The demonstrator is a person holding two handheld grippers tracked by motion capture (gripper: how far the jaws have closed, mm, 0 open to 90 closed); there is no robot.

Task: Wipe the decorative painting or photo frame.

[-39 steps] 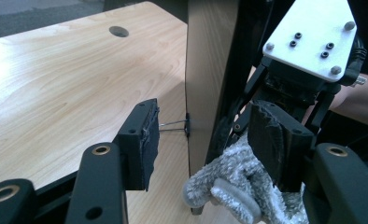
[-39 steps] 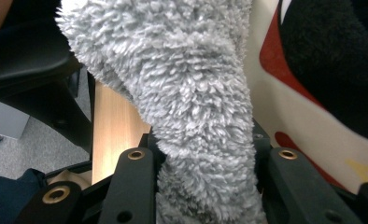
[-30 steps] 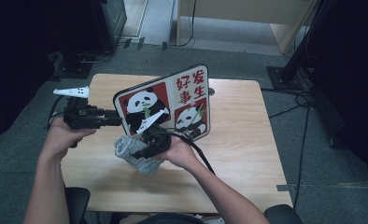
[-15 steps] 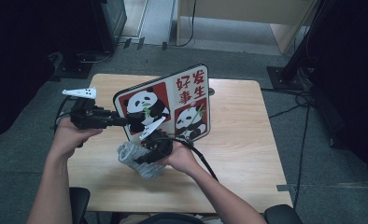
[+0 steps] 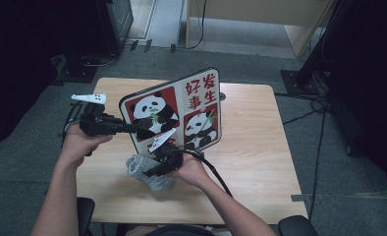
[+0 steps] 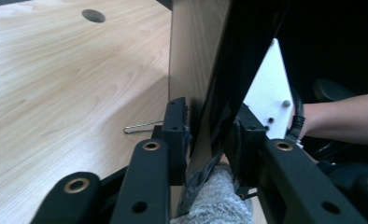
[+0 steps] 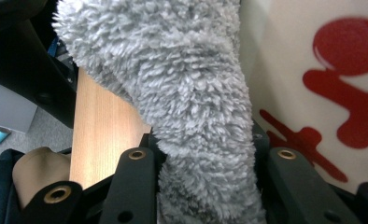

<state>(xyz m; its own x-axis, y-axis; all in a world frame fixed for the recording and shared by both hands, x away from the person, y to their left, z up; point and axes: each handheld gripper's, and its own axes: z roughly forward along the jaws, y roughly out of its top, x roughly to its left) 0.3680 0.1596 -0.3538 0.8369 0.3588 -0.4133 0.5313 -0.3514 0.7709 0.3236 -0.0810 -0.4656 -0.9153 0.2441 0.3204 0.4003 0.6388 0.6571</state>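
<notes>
A panda picture board [image 5: 181, 113] with red characters stands tilted on the wooden table [image 5: 250, 147]. My left gripper [image 5: 132, 129] reaches its left edge. In the left gripper view the left gripper [image 6: 208, 135] has just been closing, and its pads [image 6: 177, 133] now press the board [image 6: 191, 56] from both sides. The right gripper [image 5: 154, 172] sits low in front of the board, shut on a grey fluffy cloth [image 5: 142, 169]. In the right gripper view the cloth [image 7: 196, 93] bulges up between the black jaws of the right gripper [image 7: 205, 144], beside the board's red print [image 7: 345, 60].
A thin metal wire clip [image 6: 142, 126] lies on the table behind the board, and a round cable hole [image 6: 93, 15] lies farther off. The right gripper's black cable [image 5: 213, 169] trails back over the table. Dark stands and cables ring the table on the floor.
The left gripper has closed its jaws onto the board's left edge. The right hand has sunk a little toward the table with the cloth.
</notes>
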